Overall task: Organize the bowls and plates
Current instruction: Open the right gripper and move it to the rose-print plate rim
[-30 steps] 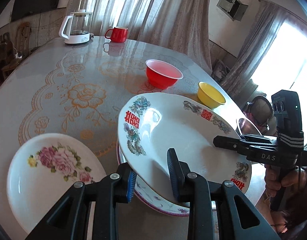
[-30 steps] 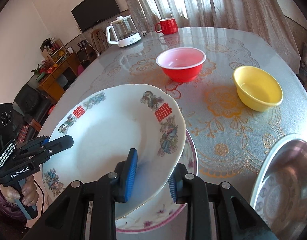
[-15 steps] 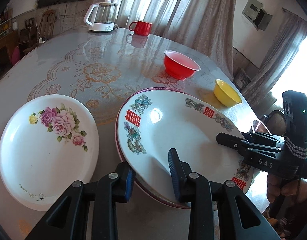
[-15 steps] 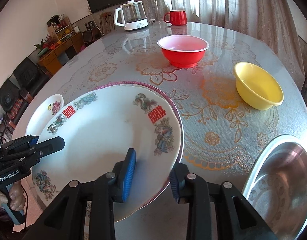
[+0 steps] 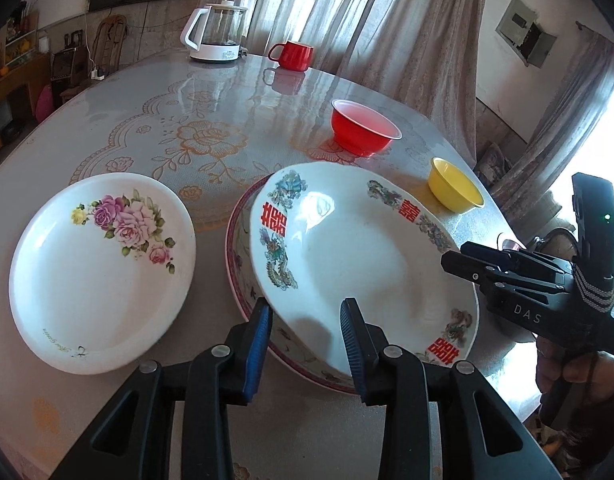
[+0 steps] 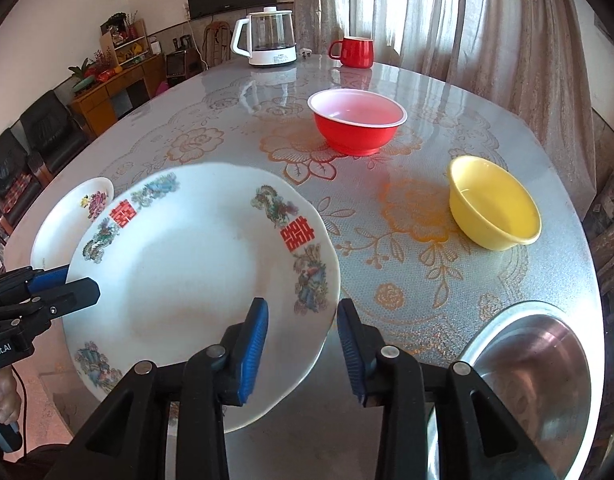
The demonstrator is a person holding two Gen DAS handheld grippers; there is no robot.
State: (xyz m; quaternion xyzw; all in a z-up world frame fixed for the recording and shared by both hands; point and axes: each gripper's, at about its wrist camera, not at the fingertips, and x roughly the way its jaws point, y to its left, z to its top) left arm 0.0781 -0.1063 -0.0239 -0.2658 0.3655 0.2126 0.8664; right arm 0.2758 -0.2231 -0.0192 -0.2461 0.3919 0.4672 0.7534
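A white plate with red double-happiness signs [image 5: 347, 248] [image 6: 195, 264] lies on a pink-rimmed plate [image 5: 243, 264], which the right wrist view hides. My left gripper [image 5: 307, 332] is open with its jaws astride the top plate's near rim. My right gripper [image 6: 301, 340] is open astride the opposite rim; it also shows in the left wrist view [image 5: 519, 284]. A white rose plate [image 5: 103, 268] [image 6: 73, 216] lies to the left. A red bowl [image 5: 363, 132] [image 6: 357, 126] and a yellow bowl [image 5: 455, 184] [image 6: 493, 202] stand farther back.
A glass kettle [image 5: 217, 34] [image 6: 269, 38] and a red mug [image 5: 293, 55] [image 6: 353, 51] stand at the table's far edge. A steel basin [image 6: 535, 376] sits at the right near edge. Chairs and a cabinet stand beyond the table [image 6: 243, 120] on the left.
The double-happiness plate came down from a tilted, lifted pose onto the pink-rimmed plate. Both grippers opened wider around its rim.
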